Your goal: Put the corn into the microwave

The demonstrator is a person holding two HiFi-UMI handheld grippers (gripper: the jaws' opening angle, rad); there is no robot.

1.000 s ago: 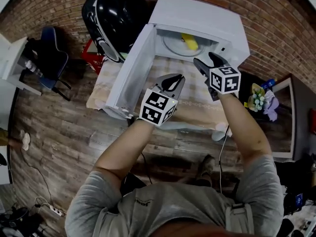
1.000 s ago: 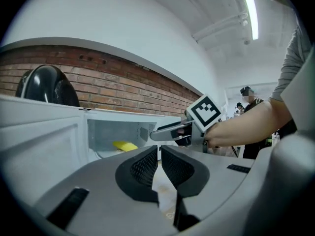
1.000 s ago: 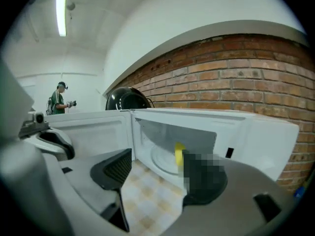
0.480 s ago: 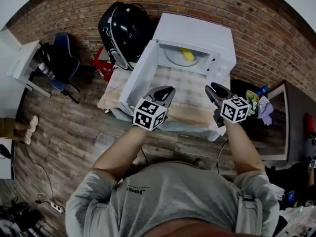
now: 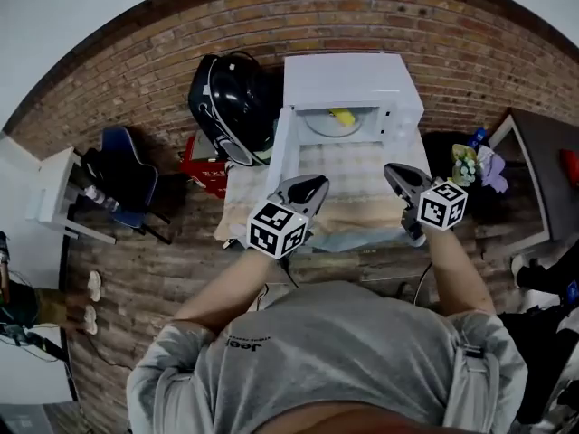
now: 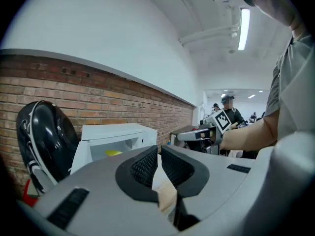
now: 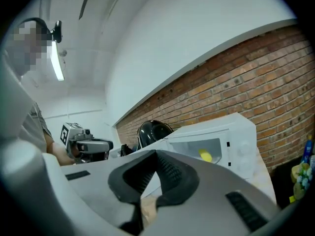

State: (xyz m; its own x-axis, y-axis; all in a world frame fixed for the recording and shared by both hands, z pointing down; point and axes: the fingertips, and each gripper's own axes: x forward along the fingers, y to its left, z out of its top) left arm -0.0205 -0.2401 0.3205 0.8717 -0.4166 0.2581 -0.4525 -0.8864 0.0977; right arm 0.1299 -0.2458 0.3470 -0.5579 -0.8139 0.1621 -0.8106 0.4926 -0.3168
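Observation:
The yellow corn [image 5: 342,116] lies on the turntable inside the white microwave [image 5: 348,78], whose door [image 5: 280,147] stands open to the left. It also shows in the left gripper view as the corn [image 6: 113,153] and in the right gripper view as the corn [image 7: 205,156]. My left gripper [image 5: 312,185] hangs in front of the door, shut and empty. My right gripper [image 5: 398,172] is level with it on the right; its jaws have just been closing and now meet with nothing between them. Both are well short of the oven cavity.
The microwave sits on a table with a checked cloth [image 5: 362,165]. A black helmet [image 5: 231,98] and a red crate [image 5: 204,161] stand to its left, a blue chair [image 5: 127,179] farther left. Flowers [image 5: 466,163] lie at the right by a dark cabinet.
Both grippers have drawn back from the microwave opening toward my body and risen. The right jaws went from open to shut. The corn stays inside the microwave.

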